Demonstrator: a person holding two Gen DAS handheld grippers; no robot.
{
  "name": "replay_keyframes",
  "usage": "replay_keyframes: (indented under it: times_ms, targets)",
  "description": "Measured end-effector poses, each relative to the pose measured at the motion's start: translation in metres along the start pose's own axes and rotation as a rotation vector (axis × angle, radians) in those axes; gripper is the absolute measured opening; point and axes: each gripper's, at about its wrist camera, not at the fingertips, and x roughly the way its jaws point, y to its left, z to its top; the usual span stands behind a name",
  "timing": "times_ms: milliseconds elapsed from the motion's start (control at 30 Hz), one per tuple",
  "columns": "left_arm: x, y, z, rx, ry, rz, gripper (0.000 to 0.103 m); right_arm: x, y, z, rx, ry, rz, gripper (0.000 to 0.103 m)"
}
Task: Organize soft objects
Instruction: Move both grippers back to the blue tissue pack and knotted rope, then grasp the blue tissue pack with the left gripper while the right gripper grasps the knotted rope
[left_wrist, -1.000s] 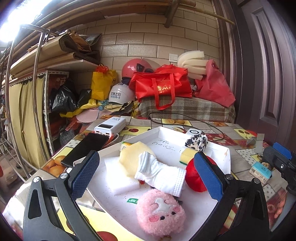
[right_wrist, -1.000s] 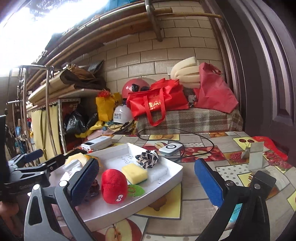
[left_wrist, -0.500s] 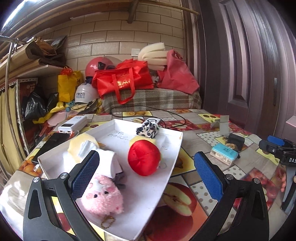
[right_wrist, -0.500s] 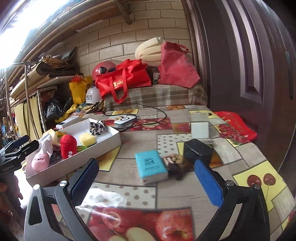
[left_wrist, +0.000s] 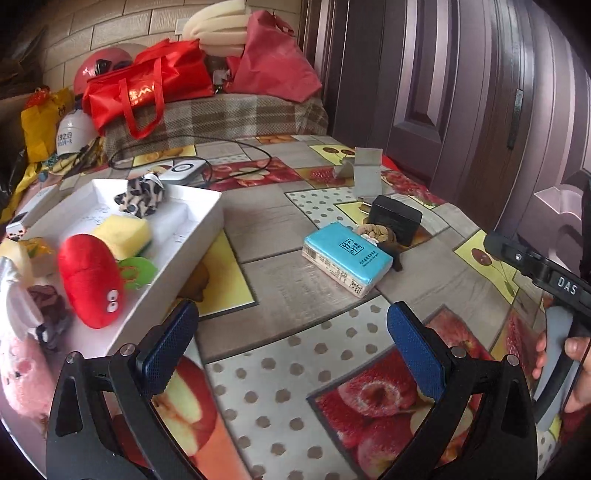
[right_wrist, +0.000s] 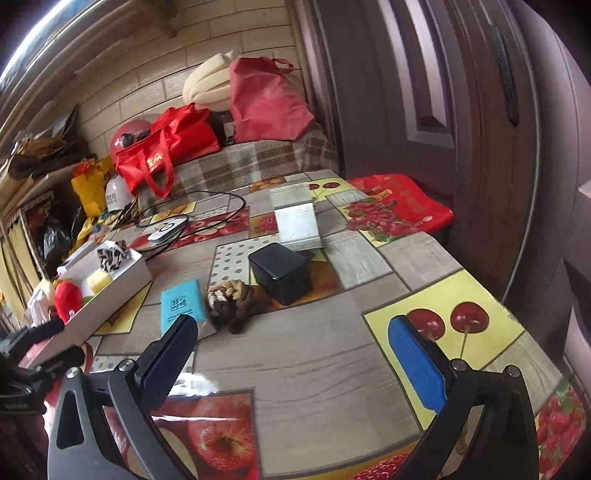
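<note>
Both claws empty, jaws spread wide. Left claw (left_wrist: 291, 339) hangs low over the table (left_wrist: 295, 306), just right of the white tray (left_wrist: 199, 236). Right claw (right_wrist: 291, 354) hangs over the table's near edge, pointed at the loose stuff in the middle.

Step, as I read it: reach phase, between picks. Tray already holds the red plush (left_wrist: 90, 280), yellow sponge (left_wrist: 123, 232), spotted fabric piece (left_wrist: 142, 194) and pink plush (left_wrist: 22, 376). Outside the tray: teal tissue pack (right_wrist: 183, 304) lying flat, brown furry bundle (right_wrist: 232, 301) touching its right side, black box (right_wrist: 282, 271) just behind the bundle.

Likely next target is the tissue pack or the brown bundle, both near the right claw. Move calls for going forward and slightly left, dropping the jaws around one item only. They're touching, so risk of dragging the neighbour.

Bundle looks limp and lumpy, should squash in the grip. Tissue pack looks like a soft wrapped block, slick film.

Farther back: grey card stand (right_wrist: 297, 218), charger with cable (right_wrist: 166, 230), red bags on the plaid-covered bench.
</note>
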Motion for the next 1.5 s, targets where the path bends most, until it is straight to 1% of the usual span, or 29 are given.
replay_keyframes:
  times_ms: [100,200,233,333,400,433,467,533,600,700,733,767,833,900,967,1067,1133,1200,1300,1367,1433,1500]
  targets:
    - [0.030,-0.008,0.014,-0.056,0.047,0.005,0.103,0.000,-0.020,-0.001,0.101,0.007,0.000,0.103]
    - [0.054,-0.018,0.028,-0.093,0.063,0.019,0.102,0.000,-0.031,-0.001,0.159,0.005,0.016,0.103]
    - [0.060,-0.023,0.033,-0.086,0.063,0.030,0.102,0.000,-0.032,-0.001,0.168,0.005,0.021,0.103]
    - [0.078,-0.039,0.046,-0.028,0.072,0.100,0.102,0.000,-0.033,-0.001,0.175,0.010,0.029,0.103]
    - [0.092,-0.045,0.050,0.007,0.113,0.156,0.102,0.001,-0.033,-0.001,0.174,0.014,0.033,0.103]
    - [0.097,-0.043,0.049,0.007,0.140,0.165,0.102,0.001,-0.033,-0.001,0.174,0.015,0.035,0.103]
    - [0.098,-0.038,0.048,-0.009,0.151,0.160,0.102,0.001,-0.033,-0.001,0.175,0.016,0.037,0.103]
    - [0.094,-0.027,0.045,-0.026,0.151,0.188,0.103,0.002,-0.033,0.000,0.176,0.021,0.041,0.103]
    - [0.088,-0.015,0.040,-0.028,0.162,0.201,0.103,0.008,-0.029,0.000,0.153,0.051,0.077,0.103]
    - [0.077,0.006,0.032,-0.057,0.174,0.191,0.103,0.027,-0.006,0.002,0.055,0.137,0.134,0.103]
    - [0.072,0.011,0.029,-0.056,0.171,0.181,0.101,0.032,0.004,0.003,0.017,0.151,0.154,0.103]
    - [0.068,0.011,0.028,-0.038,0.162,0.174,0.100,0.036,0.014,0.005,-0.022,0.155,0.169,0.103]
    - [0.058,0.008,0.026,0.007,0.123,0.198,0.100,0.047,0.032,0.009,-0.093,0.159,0.192,0.103]
    - [0.050,0.000,0.026,0.059,0.081,0.210,0.100,0.063,0.046,0.014,-0.147,0.174,0.189,0.103]
    - [0.050,-0.009,0.026,0.118,0.066,0.215,0.100,0.081,0.054,0.018,-0.166,0.213,0.188,0.097]
    - [0.054,-0.021,0.026,0.185,0.072,0.221,0.100,0.104,0.056,0.021,-0.157,0.275,0.217,0.091]
    - [0.056,-0.021,0.028,0.193,0.073,0.221,0.100,0.114,0.057,0.022,-0.146,0.304,0.229,0.088]
    - [0.055,-0.020,0.028,0.180,0.068,0.210,0.100,0.122,0.058,0.023,-0.139,0.325,0.236,0.084]
    - [0.054,-0.015,0.031,0.152,0.058,0.170,0.100,0.133,0.059,0.025,-0.135,0.357,0.251,0.075]
    - [0.056,-0.014,0.035,0.154,0.040,0.141,0.100,0.136,0.058,0.028,-0.157,0.356,0.245,0.067]
    - [0.061,-0.017,0.040,0.180,0.024,0.140,0.100,0.141,0.052,0.032,-0.164,0.362,0.251,0.066]
    - [0.073,-0.021,0.044,0.213,0.061,0.116,0.100,0.143,0.048,0.034,-0.190,0.371,0.264,0.066]
